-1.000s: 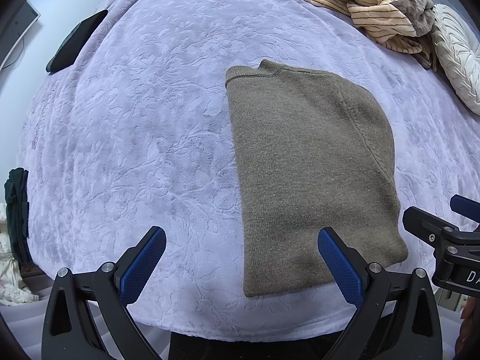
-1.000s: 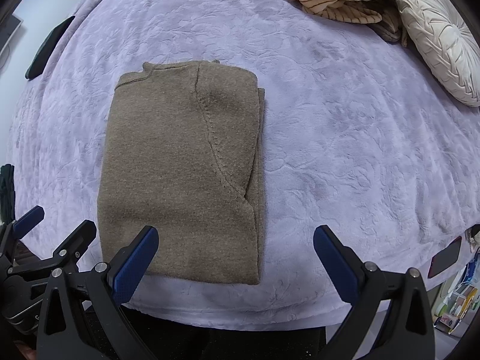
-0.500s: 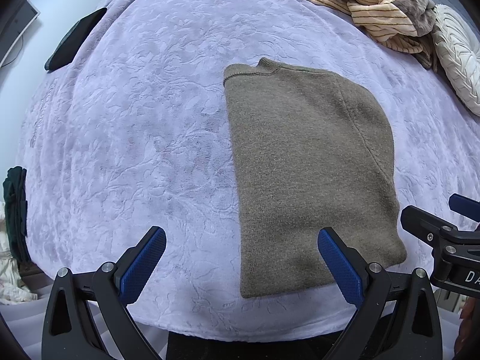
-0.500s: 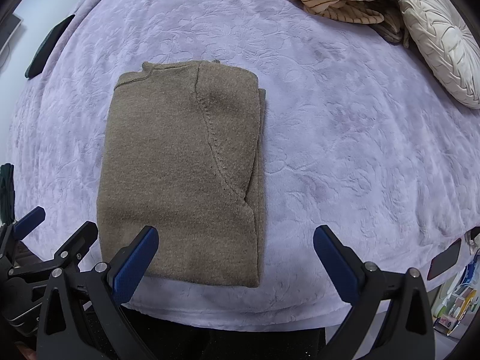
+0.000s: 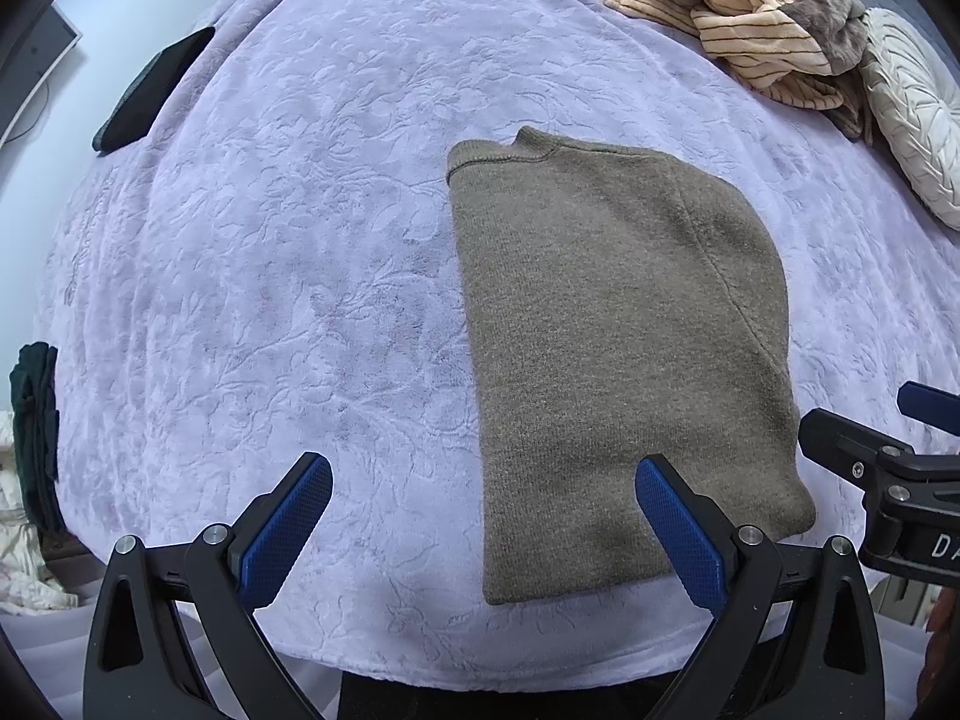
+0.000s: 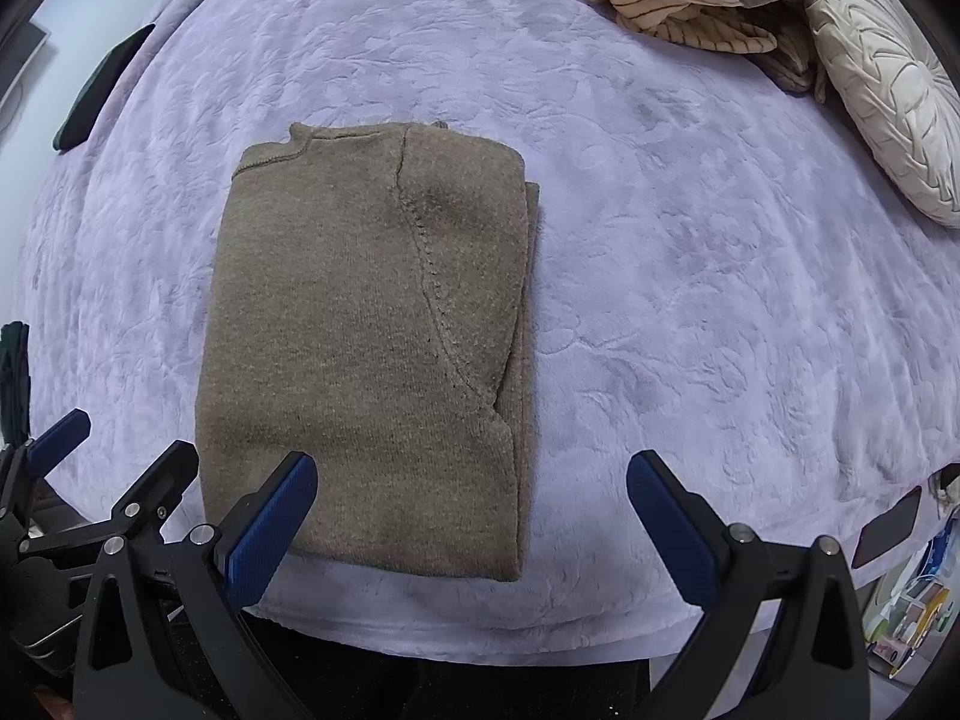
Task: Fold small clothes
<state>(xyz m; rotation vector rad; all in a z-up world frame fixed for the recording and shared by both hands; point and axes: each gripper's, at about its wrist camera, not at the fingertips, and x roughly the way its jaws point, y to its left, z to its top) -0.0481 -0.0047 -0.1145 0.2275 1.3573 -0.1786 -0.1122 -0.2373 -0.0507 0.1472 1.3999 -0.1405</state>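
The olive knit sweater (image 6: 366, 348) lies folded lengthwise on the lavender bed (image 6: 690, 276), near its front edge: soft, limp, light and likely to sag, so the hem corners look the best hold. The left gripper (image 5: 483, 531) and right gripper (image 6: 471, 525) hover, fingers spread, empty.

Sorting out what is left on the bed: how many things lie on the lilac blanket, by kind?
Folded brown sweater: 1
Unfolded clothes, in one heap (striped cream garment, grey-brown garment): 2
Round pleated cushion: 1
Flat dark object at the far left edge, too small to identify: 1
Total: 5

Both grippers, left gripper and right gripper, are open and empty.
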